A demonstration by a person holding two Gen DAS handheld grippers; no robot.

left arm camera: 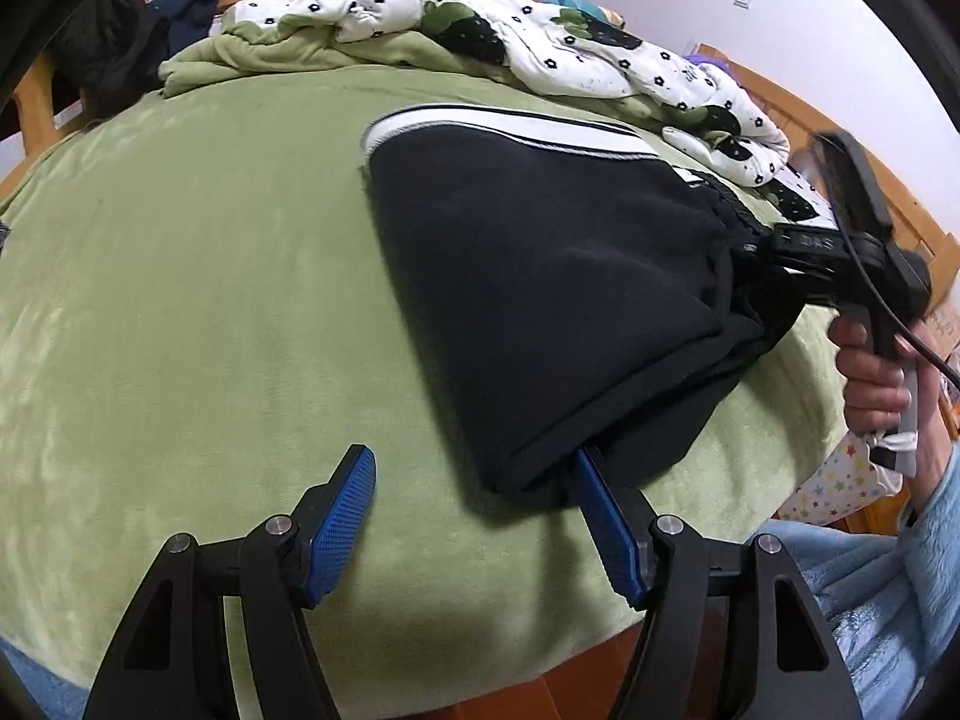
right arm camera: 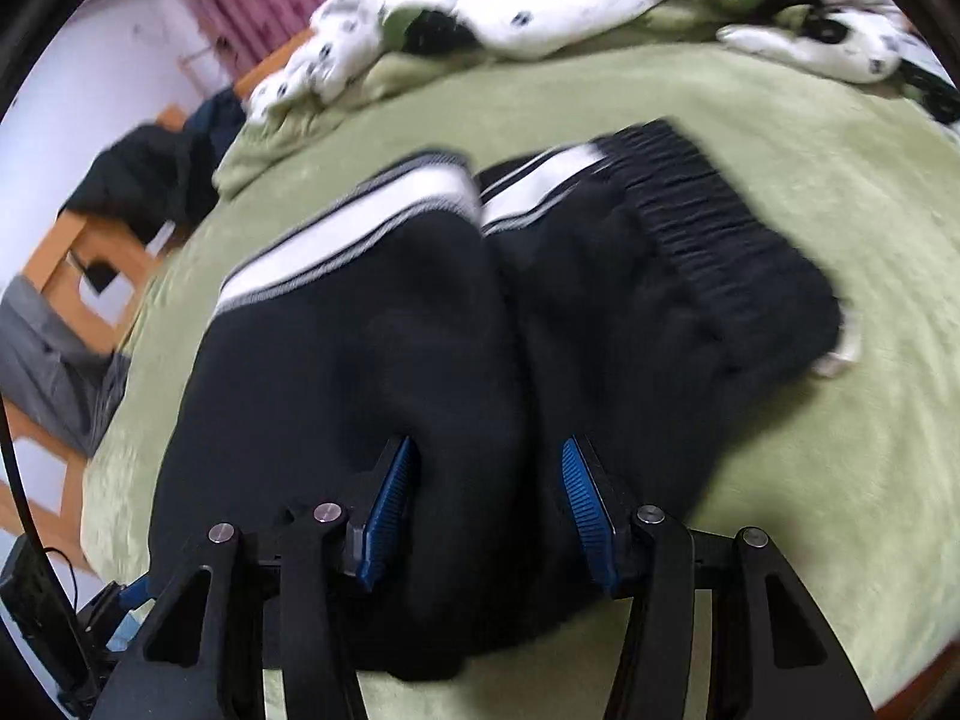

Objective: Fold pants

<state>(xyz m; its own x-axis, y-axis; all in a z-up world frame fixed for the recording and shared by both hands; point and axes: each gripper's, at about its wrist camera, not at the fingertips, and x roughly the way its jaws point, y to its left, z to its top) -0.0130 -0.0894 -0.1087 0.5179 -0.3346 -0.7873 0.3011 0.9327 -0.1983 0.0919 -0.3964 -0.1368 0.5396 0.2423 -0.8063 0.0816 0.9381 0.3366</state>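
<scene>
The black pants [left arm camera: 540, 300] with a white side stripe [left arm camera: 510, 123] lie folded on the green blanket [left arm camera: 180, 300] of the bed, near its front edge.

In the left wrist view, the left tool [left arm camera: 474, 516] stands released, its two blue pads wide apart. The right pad [left arm camera: 606, 522] touches the near corner of the folded pants, while the left pad [left arm camera: 342, 522] is over bare blanket, apart from the cloth. No cloth is pressed between them. The pants lie ahead and to the right of this tool.

In the right wrist view, which is blurred, the right tool [right arm camera: 486, 516] has a thick bunch of the black fabric [right arm camera: 474, 420] between its blue pads [right arm camera: 390, 510], and both pads seem to press on it, so it is grasping the pants at their near edge. The ribbed waistband [right arm camera: 708, 210] lies further away, to the right of the tool. The left wrist view shows this right tool [left arm camera: 798, 252] at the far right side of the pants, at the waistband, held by a hand [left arm camera: 870, 372] with a light blue fleece sleeve [left arm camera: 912, 570].

A white quilt with black flowers [left arm camera: 540, 30] lies bunched at the far side of the bed.
</scene>
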